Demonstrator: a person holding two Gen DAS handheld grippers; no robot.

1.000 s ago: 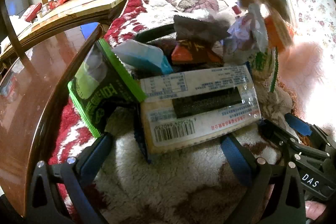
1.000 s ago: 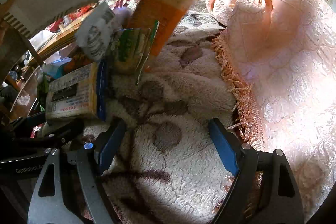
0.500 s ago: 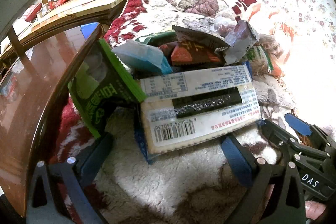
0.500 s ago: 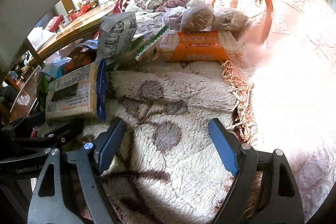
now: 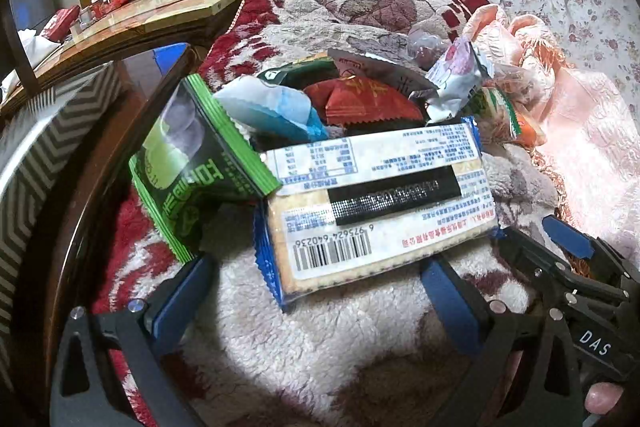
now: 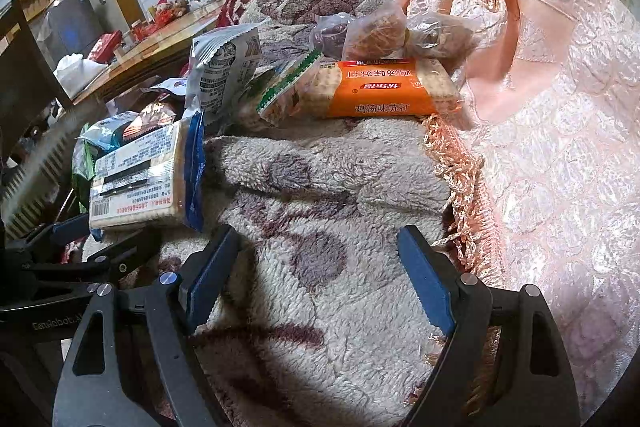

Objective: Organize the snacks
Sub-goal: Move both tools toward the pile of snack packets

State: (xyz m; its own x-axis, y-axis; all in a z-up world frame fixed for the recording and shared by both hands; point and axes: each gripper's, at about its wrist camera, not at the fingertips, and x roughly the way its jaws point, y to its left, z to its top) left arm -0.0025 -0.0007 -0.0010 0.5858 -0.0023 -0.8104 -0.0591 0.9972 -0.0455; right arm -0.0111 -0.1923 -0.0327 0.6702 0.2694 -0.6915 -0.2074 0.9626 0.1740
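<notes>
Nothing looks sorted yet: the snacks lie in a loose heap on the fluffy blanket [image 6: 320, 195], and no box or basket for them shows in either view, so where they are meant to end up cannot be told.

The left hand-held gripper [image 5: 316, 291] stands spread wide with nothing between its fingers. Just ahead of it, almost at its fingertips, lies a cracker pack with a barcode [image 5: 376, 203], label side up. To that pack's left a green packet [image 5: 200, 163] leans on it, and behind it are piled a light blue packet [image 5: 272, 107], a red packet [image 5: 368, 99] and a white wrapper [image 5: 456, 75].

The right hand-held gripper [image 6: 320, 275] is also spread and empty, hovering over bare blanket. Well ahead of it lies an orange cracker pack [image 6: 384, 91], with a clear bag of round snacks [image 6: 376, 31] resting just behind that and a white packet [image 6: 224, 67] standing to its left. A pink quilt [image 6: 560, 131] lies along the gripper's right.

By this reading the work is at its start: every packet is still to be picked up and placed, and the barcode pack is the nearest candidate for the left one.
</notes>
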